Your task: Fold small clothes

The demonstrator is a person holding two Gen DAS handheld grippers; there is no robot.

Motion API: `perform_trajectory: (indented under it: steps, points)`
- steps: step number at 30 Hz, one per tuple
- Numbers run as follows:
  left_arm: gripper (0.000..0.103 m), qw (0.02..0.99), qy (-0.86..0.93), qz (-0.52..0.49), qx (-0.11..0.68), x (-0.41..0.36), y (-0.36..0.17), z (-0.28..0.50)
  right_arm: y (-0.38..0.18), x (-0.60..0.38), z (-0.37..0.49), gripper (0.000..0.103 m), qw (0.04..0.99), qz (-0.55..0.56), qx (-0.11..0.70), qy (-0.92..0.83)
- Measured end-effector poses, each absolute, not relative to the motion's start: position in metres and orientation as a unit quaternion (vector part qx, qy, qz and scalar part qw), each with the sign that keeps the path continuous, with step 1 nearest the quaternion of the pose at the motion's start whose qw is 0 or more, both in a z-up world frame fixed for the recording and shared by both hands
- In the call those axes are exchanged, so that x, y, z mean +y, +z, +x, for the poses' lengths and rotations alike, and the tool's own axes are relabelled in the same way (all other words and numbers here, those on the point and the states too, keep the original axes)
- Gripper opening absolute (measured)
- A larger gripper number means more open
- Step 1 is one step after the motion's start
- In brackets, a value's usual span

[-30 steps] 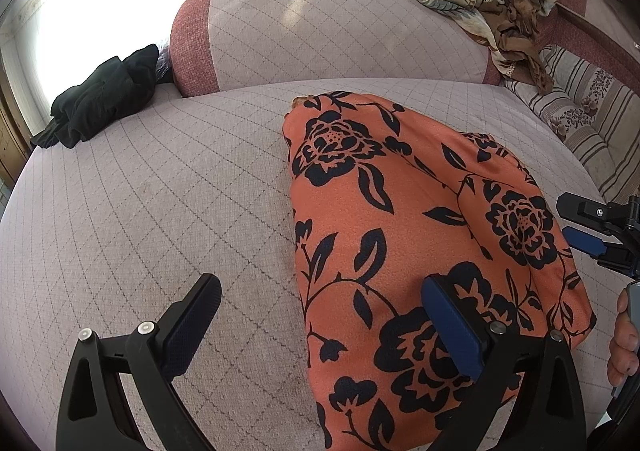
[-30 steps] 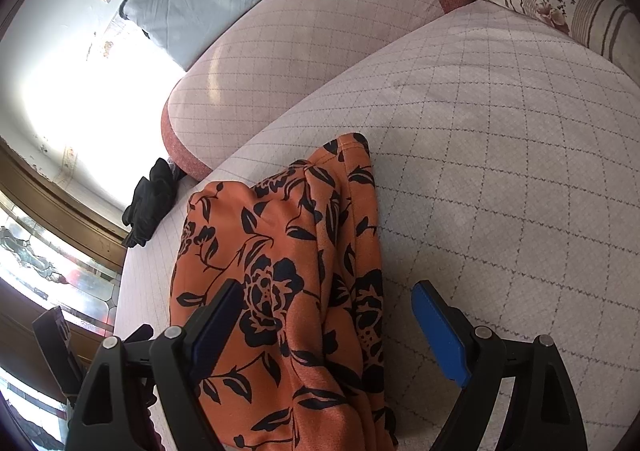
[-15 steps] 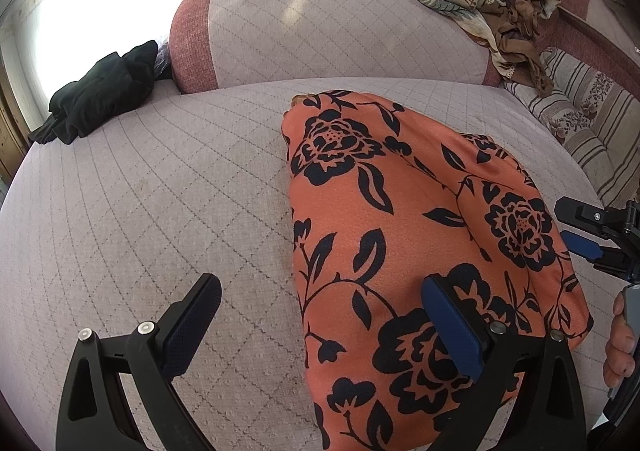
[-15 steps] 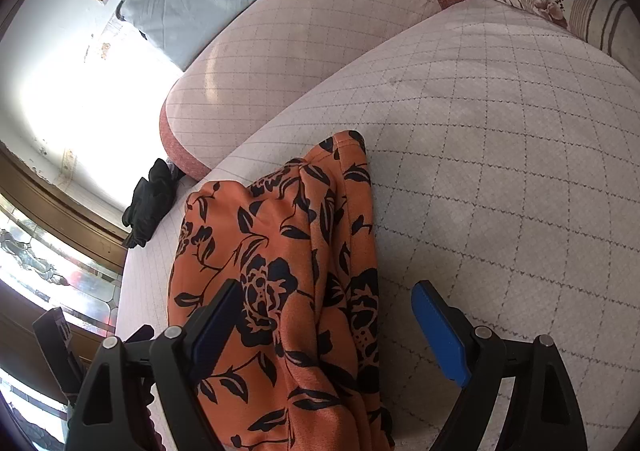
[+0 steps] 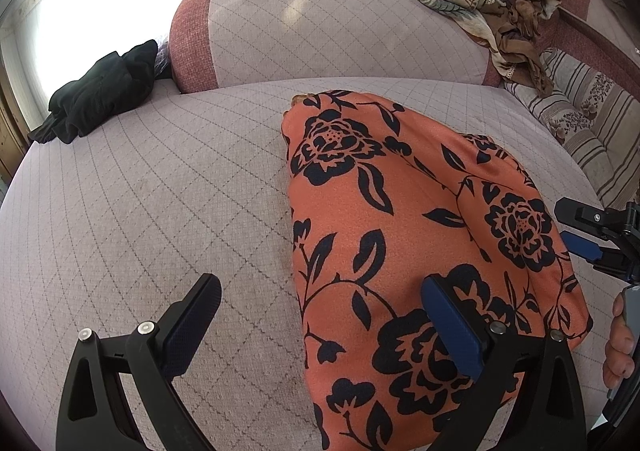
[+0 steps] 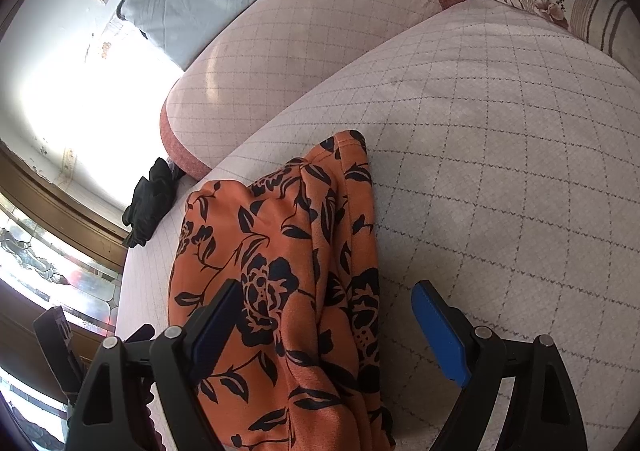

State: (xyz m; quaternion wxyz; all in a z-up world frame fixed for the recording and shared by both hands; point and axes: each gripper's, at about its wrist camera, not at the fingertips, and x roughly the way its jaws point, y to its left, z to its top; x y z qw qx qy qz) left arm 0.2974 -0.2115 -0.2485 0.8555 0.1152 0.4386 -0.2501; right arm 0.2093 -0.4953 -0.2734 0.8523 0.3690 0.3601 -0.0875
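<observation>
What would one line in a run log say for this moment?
stage: between folds | orange floral garment: bunched on quilted sofa seat | left hand-held gripper: open | right hand-held gripper: open, above garment

Left gripper (image 5: 320,315) fingers (image 5: 452,327) spread wide above the folded orange floral garment (image 5: 400,219).

Blk grippers (image 5: 320,325), blue jaw pads

Bare quilted sofa seat (image 5: 140,191) lies open left of the orange floral garment (image 5: 400,231) and, in the right wrist view, to its right. The backrest (image 5: 340,31) walls the far side; a black cloth bundle (image 5: 100,91) and a striped cushion (image 5: 592,131) flank the corners.
</observation>
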Motion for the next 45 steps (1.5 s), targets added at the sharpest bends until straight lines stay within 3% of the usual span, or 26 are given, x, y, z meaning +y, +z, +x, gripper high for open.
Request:
perform_trajectory:
  steps: [35,45]
  points:
    - [0.100,0.852,-0.255,0.110,0.444,-0.210,-0.250,0.300,-0.277,-0.494,0.211,0.088,0.850,0.369,0.367,-0.087]
    - [0.100,0.814,-0.316,0.023,0.487,-0.201,-0.251,0.310,-0.282,-0.511,0.206,0.088,0.839,0.403,0.357,-0.083]
